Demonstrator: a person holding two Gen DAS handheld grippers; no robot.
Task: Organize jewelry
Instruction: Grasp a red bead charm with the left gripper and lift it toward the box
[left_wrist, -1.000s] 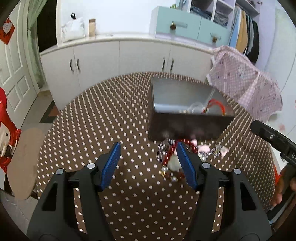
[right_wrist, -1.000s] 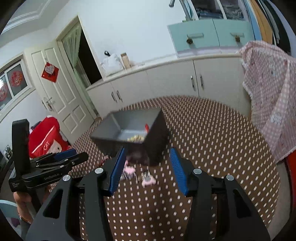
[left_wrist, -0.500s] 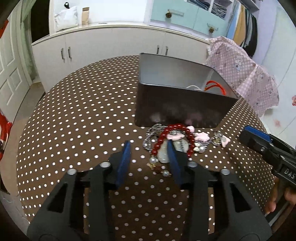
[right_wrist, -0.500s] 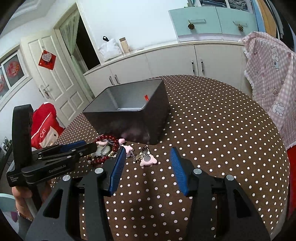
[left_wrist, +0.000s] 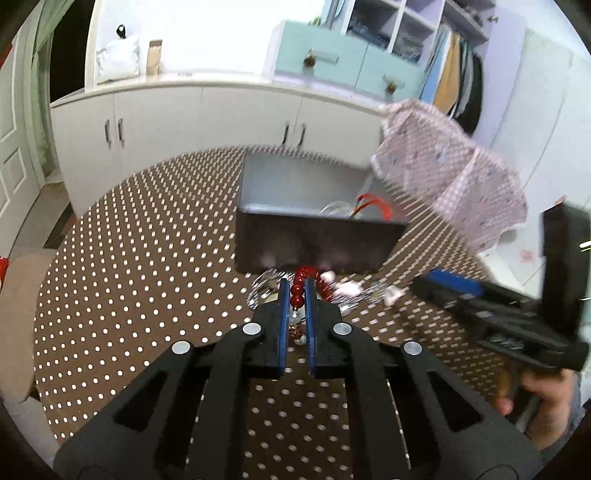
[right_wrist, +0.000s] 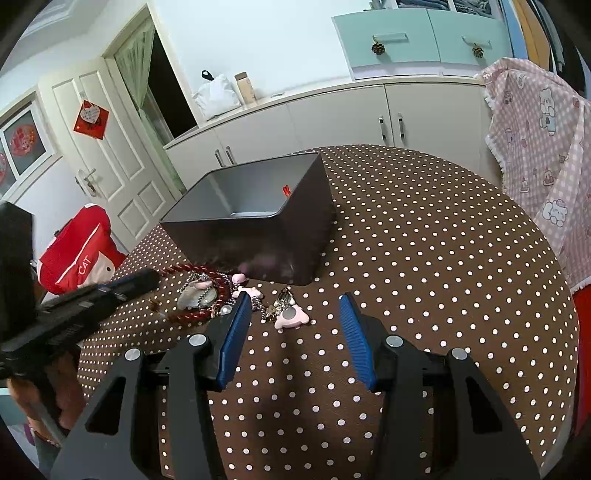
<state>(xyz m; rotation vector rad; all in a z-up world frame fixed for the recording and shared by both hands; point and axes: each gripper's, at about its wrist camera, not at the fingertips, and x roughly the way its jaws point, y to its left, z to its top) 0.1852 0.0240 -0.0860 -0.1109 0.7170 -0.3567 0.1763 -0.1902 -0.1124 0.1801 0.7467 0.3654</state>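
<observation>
- Left gripper (left_wrist: 297, 291) has its fingers pinched narrow on the red bead bracelet (left_wrist: 297, 300), at six o'clock of the dark box (left_wrist: 314, 236).
- Right gripper (right_wrist: 295, 314) hangs wide apart above the pink charm (right_wrist: 291, 316).

Both wrist views low, near, facing box (left_wrist: 317, 236) (right_wrist: 258, 229).

We are seeing an evenly, softly lit room with only faint shadows on the table (right_wrist: 424, 258). The left wrist view is smearing with motion blur, worst at the pink cloth (left_wrist: 454, 184), while the right wrist view is staying sharp. Both fisheye pictures are bending straight lines and darkening at the corners.
</observation>
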